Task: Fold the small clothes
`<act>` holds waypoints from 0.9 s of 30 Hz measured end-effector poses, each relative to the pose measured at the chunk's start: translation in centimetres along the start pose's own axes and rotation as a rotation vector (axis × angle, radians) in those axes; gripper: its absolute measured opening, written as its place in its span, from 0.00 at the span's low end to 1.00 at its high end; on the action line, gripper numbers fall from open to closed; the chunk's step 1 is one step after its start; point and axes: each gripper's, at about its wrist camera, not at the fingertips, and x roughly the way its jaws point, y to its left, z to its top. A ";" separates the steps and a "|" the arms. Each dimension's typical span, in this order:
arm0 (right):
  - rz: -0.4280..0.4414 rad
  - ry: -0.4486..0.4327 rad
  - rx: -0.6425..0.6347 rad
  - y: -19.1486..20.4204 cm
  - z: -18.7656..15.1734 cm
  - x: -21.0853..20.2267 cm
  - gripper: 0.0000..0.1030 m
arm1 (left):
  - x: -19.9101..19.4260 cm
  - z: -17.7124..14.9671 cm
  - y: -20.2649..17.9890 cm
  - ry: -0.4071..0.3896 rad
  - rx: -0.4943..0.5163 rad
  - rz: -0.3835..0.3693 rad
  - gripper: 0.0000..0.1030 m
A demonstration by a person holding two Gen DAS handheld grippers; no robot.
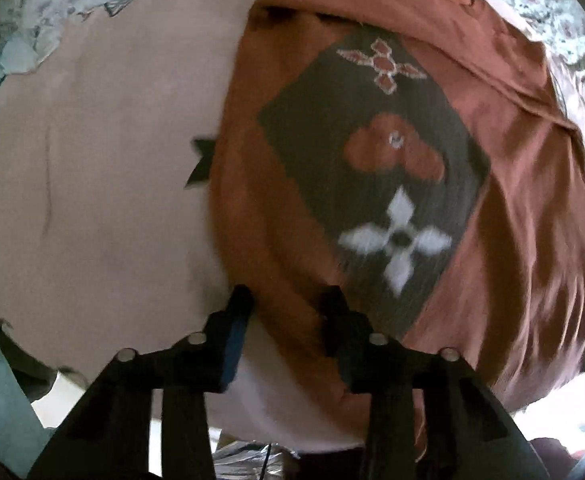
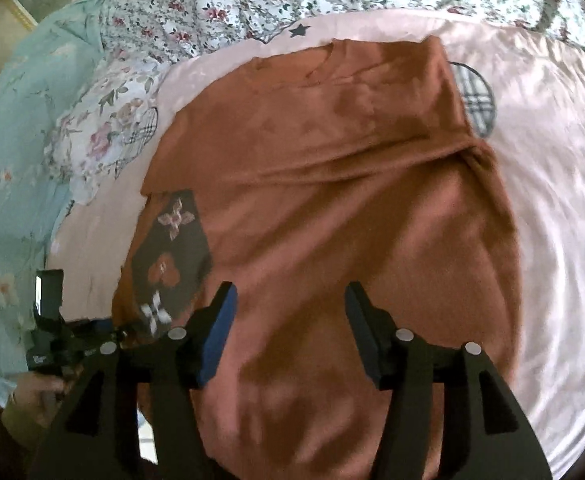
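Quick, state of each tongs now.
Left tongs: open, above the edge of the orange shirt, gripping nothing.
Right tongs: open, empty.

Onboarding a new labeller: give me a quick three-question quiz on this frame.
1. True or false: the right claw grips the rust shirt.
2. Which colour is the sheet under the shirt? A) pink B) blue C) grey
3. Fill in: the shirt's dark patch carries a heart between two ____ shapes.

Key: 1 false, its jaws stand apart above the cloth; 2 A; 3 flower.
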 end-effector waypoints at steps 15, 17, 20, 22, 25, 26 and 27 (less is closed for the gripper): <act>-0.070 -0.014 0.254 -10.6 -9.0 -5.6 0.62 | -1.3 -5.8 3.7 0.012 -0.099 -0.320 0.55; -0.069 -0.003 0.252 -11.1 -9.7 -5.7 0.62 | -0.8 -4.8 3.6 0.021 -0.071 -0.336 0.55; -0.040 0.028 0.255 -11.6 -11.0 -5.4 0.62 | 0.0 -4.7 1.7 0.023 -0.012 -0.300 0.53; -0.017 0.064 0.259 -11.7 -12.0 -4.7 0.62 | 0.4 -5.0 1.6 0.030 -0.005 -0.301 0.53; 0.009 0.080 0.266 -11.6 -13.1 -3.9 0.62 | 0.5 -5.1 2.5 0.050 -0.019 -0.344 0.56; 0.020 0.079 0.265 -11.6 -13.2 -3.8 0.62 | 0.5 -5.2 2.8 0.054 -0.020 -0.358 0.56; 0.044 0.082 0.264 -11.4 -13.3 -3.5 0.62 | 0.5 -5.3 3.0 0.055 -0.018 -0.370 0.55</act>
